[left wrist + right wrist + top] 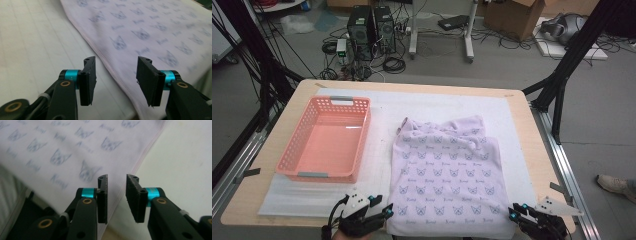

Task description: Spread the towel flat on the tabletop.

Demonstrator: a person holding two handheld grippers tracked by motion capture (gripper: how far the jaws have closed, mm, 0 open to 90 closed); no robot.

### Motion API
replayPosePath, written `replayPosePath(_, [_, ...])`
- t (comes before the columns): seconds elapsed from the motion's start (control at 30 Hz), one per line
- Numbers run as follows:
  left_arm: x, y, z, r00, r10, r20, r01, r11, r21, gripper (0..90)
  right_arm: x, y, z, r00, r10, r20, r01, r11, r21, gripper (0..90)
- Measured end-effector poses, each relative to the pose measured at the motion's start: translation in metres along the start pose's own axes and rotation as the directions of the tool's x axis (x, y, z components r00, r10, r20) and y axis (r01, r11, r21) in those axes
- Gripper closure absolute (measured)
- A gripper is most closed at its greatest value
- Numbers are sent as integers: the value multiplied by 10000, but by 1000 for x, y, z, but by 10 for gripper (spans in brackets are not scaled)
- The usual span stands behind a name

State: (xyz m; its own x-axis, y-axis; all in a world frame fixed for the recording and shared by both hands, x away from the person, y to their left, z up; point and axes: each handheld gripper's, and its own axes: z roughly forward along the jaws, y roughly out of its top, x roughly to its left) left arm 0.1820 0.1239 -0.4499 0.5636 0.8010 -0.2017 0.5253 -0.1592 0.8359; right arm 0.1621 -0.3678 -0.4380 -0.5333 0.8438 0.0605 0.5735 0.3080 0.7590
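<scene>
High view: pink basket (328,142) empty; both tools apart beside lilac garment (447,165).

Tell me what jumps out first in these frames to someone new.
The lilac cat-print garment lies folded flat at the table's centre-right. A pink basket sits to its left on the white mat. The left gripper and right gripper hover open at the garment's near corners.

Lilac garment (446,170) with repeated blue cat-face print, folded flat into a rectangle, collar end rumpled at far side, lying just right of the pink basket (328,140), near hem at the table's front edge
</scene>
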Motion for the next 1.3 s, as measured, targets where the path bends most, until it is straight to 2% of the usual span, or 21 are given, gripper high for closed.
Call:
replayPosePath(0.1, [5,11,17,10000,-97,-3,97,9999,88,498,-5,9,14,9995,163,257,-161,9999,-58,670])
replayPosePath(0.2, [1,17,35,9999,115,-85,-109,9976,691,499,-10,17,27,9982,334,506,-334,9994,-1,664])
replayPosePath(0.23, [-3,17,38,9983,461,-346,-435,9965,710,508,-12,18,30,9976,356,596,-357,9994,15,664])
replayPosePath(0.27, [-8,15,38,9925,911,-819,-854,9938,707,559,-13,19,32,9970,391,669,-393,9992,19,663])
replayPosePath(0.3, [-10,13,38,9872,1295,-931,-1242,9904,607,639,-15,20,34,9963,473,715,-477,9988,48,656])
replayPosePath(0.33, [-10,12,36,9905,1223,-626,-1188,9913,567,745,-17,20,36,9957,555,740,-560,9984,46,651])
replayPosePath(0.37, [-12,11,34,9897,1262,-678,-1220,9905,636,861,-19,21,38,9955,671,675,-679,9976,97,654])
replayPosePath(0.5, [-12,3,15,9928,1107,-452,-1064,9904,884,869,-20,22,41,9965,718,418,-718,9974,3,768])
replayPosePath(0.6, [-9,-8,-4,9939,1053,-319,-1019,9903,941,870,-12,23,43,9992,387,-133,-386,9992,56,865])
replayPosePath(0.67, [-8,-12,-10,9945,1025,-213,-1002,9910,885,869,-6,24,43,9990,194,-411,-187,9997,166,874])
replayPosePath(0.77, [-6,-13,-10,9968,794,17,-793,9940,753,851,-2,20,36,9985,-61,-540,77,9995,297,881])
replayPosePath(0.9, [-7,-8,-3,9987,490,134,-495,9982,350,586,0,6,17,9992,-198,-343,214,9986,486,884])
replayPosePath(0.97, [-6,-2,3,9987,503,-5,-503,9984,245,529,1,-3,6,9995,-151,-276,167,9982,569,884])
replayPosePath(1.03, [-2,5,11,9992,378,-103,-377,9992,103,503,1,-10,-3,9996,-135,-259,149,9983,563,883])
replayPosePath(1.1, [2,10,22,9997,243,100,-246,9991,353,452,0,-13,-6,9994,-3,-340,15,9993,375,856])
replayPosePath(1.13, [3,11,29,9995,231,198,-242,9981,567,454,0,-12,-7,9993,125,-356,-116,9997,234,808])
replayPosePath(1.17, [1,11,31,9990,418,155,-425,9981,448,451,-1,-11,-6,9996,127,-250,-124,9999,110,772])
replayPosePath(1.2, [-1,10,33,9984,565,43,-566,9974,451,487,-2,-8,-5,9996,237,-176,-236,9997,39,739])
replayPosePath(1.23, [-4,9,33,9953,902,-362,-886,9951,429,542,-3,-6,-3,9996,266,-56,-266,9996,-18,718])
replayPosePath(1.27, [-4,7,31,9918,1147,-556,-1128,9930,363,665,-4,-3,0,9993,376,63,-375,9993,-51,710])
replayPosePath(1.3, [-3,7,30,9947,977,-324,-965,9946,389,804,-6,-1,3,9992,379,149,-378,9993,-42,705])
